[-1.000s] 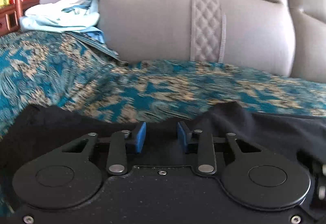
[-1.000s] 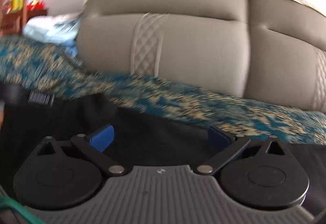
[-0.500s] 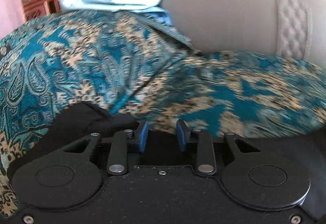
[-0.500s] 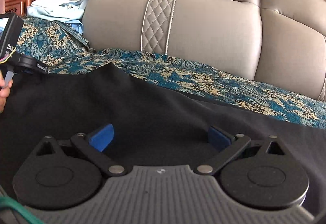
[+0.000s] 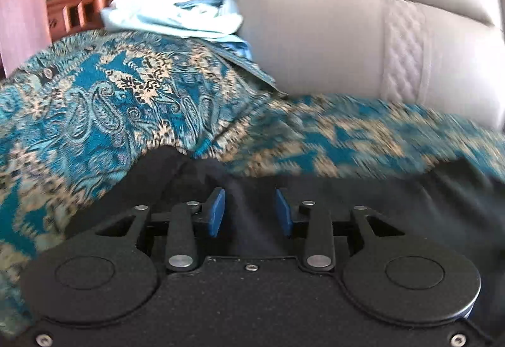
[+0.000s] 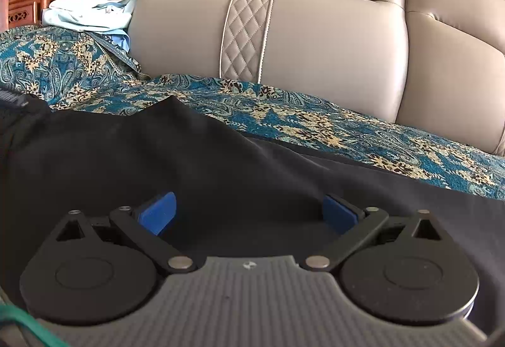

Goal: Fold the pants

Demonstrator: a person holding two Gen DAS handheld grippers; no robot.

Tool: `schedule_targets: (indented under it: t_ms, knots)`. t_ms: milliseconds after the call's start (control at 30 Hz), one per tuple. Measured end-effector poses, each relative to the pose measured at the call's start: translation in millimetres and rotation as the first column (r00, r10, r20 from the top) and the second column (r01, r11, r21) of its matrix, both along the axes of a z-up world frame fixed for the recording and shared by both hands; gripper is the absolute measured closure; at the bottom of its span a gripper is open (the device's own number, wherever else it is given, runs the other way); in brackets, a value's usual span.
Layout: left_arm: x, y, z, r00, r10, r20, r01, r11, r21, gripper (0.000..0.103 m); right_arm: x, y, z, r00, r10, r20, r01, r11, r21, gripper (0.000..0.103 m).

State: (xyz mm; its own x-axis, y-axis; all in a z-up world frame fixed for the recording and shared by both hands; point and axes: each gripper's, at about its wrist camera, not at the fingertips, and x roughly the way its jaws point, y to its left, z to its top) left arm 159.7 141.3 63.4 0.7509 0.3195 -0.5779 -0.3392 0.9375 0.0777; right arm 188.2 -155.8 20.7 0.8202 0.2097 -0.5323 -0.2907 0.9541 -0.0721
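The black pants (image 6: pixel 195 154) lie spread on a teal paisley bed cover (image 6: pixel 315 116). In the right wrist view my right gripper (image 6: pixel 249 213) is wide open and low over the black cloth, with nothing between its blue pads. In the left wrist view my left gripper (image 5: pixel 249 211) is over the pants' left edge (image 5: pixel 164 167). Its blue pads stand a small gap apart with a raised fold of black cloth (image 5: pixel 249 220) between them. I cannot tell whether they pinch it.
A grey padded headboard (image 6: pixel 284 31) rises behind the bed. Light blue folded clothes (image 5: pixel 176 15) lie at the bed's far left corner. A wooden side table (image 6: pixel 22 6) with bottles stands beyond them.
The left gripper swung left and then back a little. Its view is blurred with motion. The right gripper stays open over the pants. The left gripper has moved out of the right view.
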Motion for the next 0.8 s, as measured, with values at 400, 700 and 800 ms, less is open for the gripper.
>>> schedule_targets:
  t_ms: [400, 700, 800]
  knots:
    - [-81.4, -22.4, -28.9, 0.993, 0.037, -0.110, -0.033, 0.999, 0.042, 0.065, -4.3, -3.9, 1.4, 1.000, 0.001, -0.001, -0.001, 1.000, -0.011, 0.000]
    - [-92.7, -17.9, -12.9, 0.987, 0.044, -0.155, -0.043, 0.999, 0.006, 0.068, -11.4, -16.1, 2.0, 1.000, 0.004, -0.004, -0.004, 1.000, -0.017, 0.000]
    - [-79.7, -33.5, 6.2, 0.999, 0.000, -0.051, 0.001, 1.000, 0.027, 0.068, -11.5, -20.4, 2.7, 1.000, 0.009, -0.015, -0.010, 1.000, -0.010, 0.000]
